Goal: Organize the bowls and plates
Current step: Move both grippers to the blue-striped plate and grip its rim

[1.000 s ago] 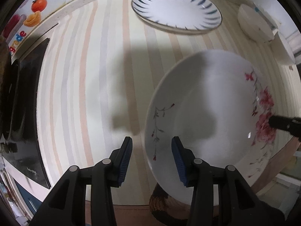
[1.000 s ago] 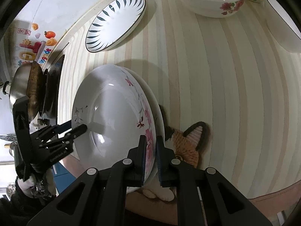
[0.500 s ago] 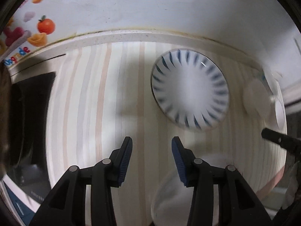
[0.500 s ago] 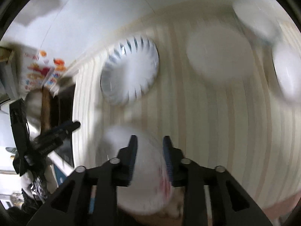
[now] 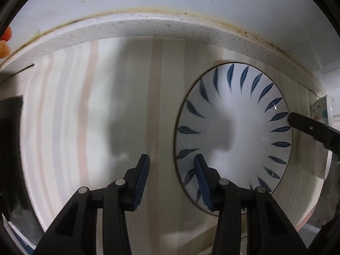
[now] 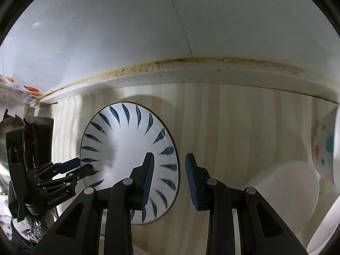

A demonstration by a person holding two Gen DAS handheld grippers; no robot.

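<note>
A white plate with blue leaf marks (image 5: 233,136) lies flat on the striped counter near the back wall; it also shows in the right wrist view (image 6: 127,161). My left gripper (image 5: 171,182) is open and empty, straddling the plate's left rim. My right gripper (image 6: 169,177) is open and empty, straddling the plate's right rim; its tip shows in the left wrist view (image 5: 297,121). My left gripper also shows in the right wrist view (image 6: 78,165) at the plate's left edge.
A dotted bowl (image 6: 325,148) and a plain white bowl (image 6: 286,193) stand at the right. The dotted bowl also shows in the left wrist view (image 5: 323,110). A black stove (image 5: 10,148) and a pan (image 6: 10,125) are at the left. The counter's raised back edge (image 6: 191,74) runs behind.
My right gripper let go of the flowered plate. Both grippers moved forward from it to the blue-leaf plate at the back, now on either side of it.
</note>
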